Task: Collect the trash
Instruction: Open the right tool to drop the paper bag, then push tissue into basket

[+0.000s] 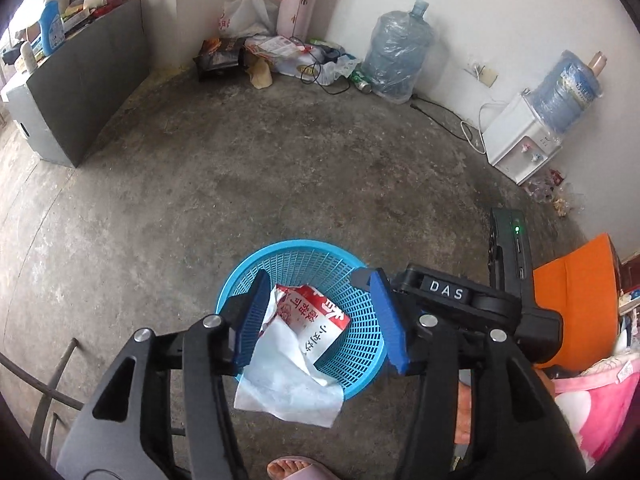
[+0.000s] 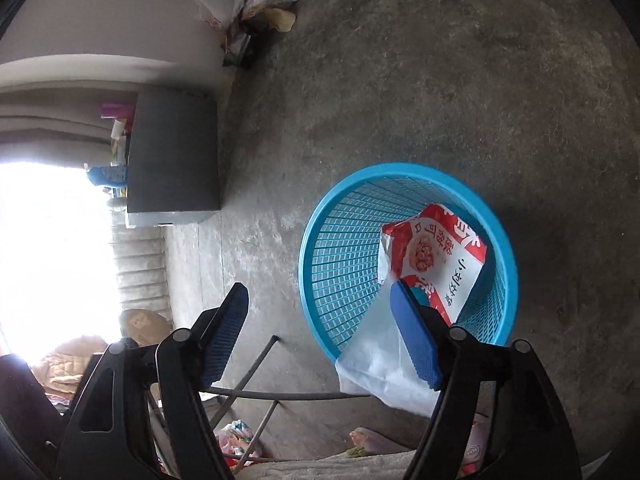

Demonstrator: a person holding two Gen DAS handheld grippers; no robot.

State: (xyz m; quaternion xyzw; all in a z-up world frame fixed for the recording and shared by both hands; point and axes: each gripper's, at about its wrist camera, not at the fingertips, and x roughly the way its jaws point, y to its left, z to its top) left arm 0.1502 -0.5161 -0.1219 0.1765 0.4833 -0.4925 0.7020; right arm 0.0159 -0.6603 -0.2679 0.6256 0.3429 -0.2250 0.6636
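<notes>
A blue plastic mesh basket (image 1: 352, 280) stands on the concrete floor. A red and white snack bag (image 1: 308, 320) lies in it, with its white end hanging over the near rim. My left gripper (image 1: 320, 312) is open above the basket, its blue pads either side of the bag; whether they touch it I cannot tell. In the right wrist view the basket (image 2: 340, 248) and bag (image 2: 436, 256) show too. My right gripper (image 2: 320, 328) is open and empty, above the basket's near rim. The right gripper's body (image 1: 472, 300) sits just right of the left one.
A litter pile (image 1: 280, 56) lies in the far corner beside a water bottle (image 1: 396, 56). A water dispenser (image 1: 528, 144) stands by the right wall. A grey cabinet (image 1: 80, 92) is at left. Metal chair legs (image 2: 256, 372) and an orange seat (image 1: 576, 292) are close by.
</notes>
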